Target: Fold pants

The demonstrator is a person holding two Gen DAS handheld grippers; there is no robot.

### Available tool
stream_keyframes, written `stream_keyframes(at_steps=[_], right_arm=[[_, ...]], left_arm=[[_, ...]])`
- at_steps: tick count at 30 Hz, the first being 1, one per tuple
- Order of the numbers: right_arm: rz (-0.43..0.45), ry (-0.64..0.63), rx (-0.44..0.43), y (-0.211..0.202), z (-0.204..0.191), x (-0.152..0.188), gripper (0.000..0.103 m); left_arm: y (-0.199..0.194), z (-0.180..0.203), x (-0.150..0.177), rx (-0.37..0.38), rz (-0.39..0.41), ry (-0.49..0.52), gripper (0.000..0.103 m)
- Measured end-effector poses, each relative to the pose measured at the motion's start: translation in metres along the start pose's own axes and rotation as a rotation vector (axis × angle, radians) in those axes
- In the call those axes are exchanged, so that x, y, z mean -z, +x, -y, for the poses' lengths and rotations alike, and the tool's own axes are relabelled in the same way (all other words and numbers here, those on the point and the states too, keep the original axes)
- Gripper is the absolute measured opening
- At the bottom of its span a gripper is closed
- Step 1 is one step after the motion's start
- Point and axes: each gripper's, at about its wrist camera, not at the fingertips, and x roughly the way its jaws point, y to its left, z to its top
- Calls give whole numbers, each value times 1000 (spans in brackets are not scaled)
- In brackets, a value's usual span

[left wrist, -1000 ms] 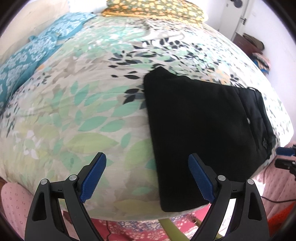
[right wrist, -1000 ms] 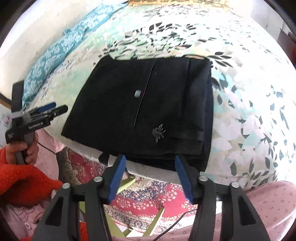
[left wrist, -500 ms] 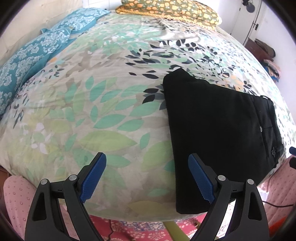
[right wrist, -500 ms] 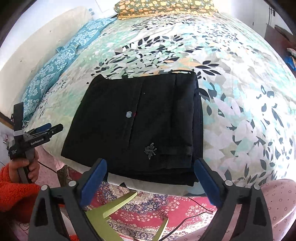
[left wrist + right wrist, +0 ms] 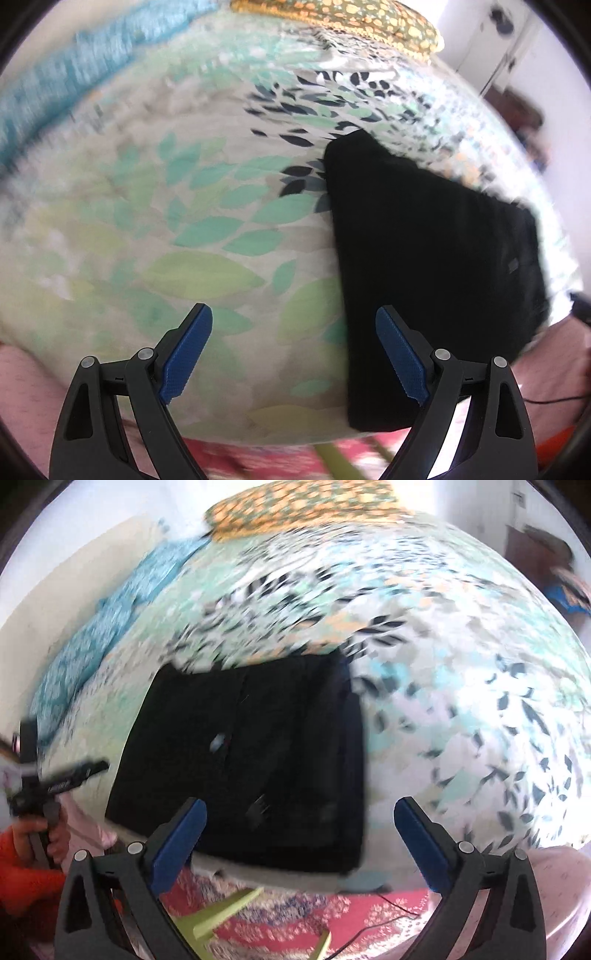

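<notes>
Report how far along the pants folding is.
Done: the black pants lie as a compact folded rectangle near the edge of the leaf-print bedspread, layers stacked. In hand: nothing; the left gripper and right gripper both have their jaws wide apart, empty, off the cloth. Left: apparently nothing beyond perhaps squaring the edges; both views are blurred, so fine wrinkles cannot be judged.

Both grippers (image 5: 293,354) (image 5: 299,843) are built of black plastic, fitted with ribbed blue pads (image 5: 186,356) and silver screws (image 5: 145,353). An orange sleeve (image 5: 22,878) is worn.
</notes>
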Motion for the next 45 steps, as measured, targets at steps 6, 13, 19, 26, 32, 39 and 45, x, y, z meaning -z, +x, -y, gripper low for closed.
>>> stream_keyframes(at_steps=[6, 13, 19, 26, 32, 39, 45], right_arm=[[-77, 242, -257, 37, 61, -20, 102], [-224, 264, -393, 96, 72, -16, 101], [-267, 161, -440, 111, 51, -14, 67], [-169, 117, -439, 80, 28, -33, 41], [-70, 21, -426, 66, -4, -101, 39], [-67, -24, -295, 120, -11, -150, 44], [-27, 3, -133, 95, 10, -124, 92]], left_arm=[[23, -16, -11, 215, -95, -120, 92], [51, 19, -17, 241, -162, -21, 94], [62, 50, -20, 300, -200, 51, 57], [18, 64, -37, 336, -97, 110, 25], [-7, 72, -93, 298, 21, 139, 25], [40, 78, -135, 53, 69, 136, 42], [24, 66, -78, -123, 161, 190, 91]])
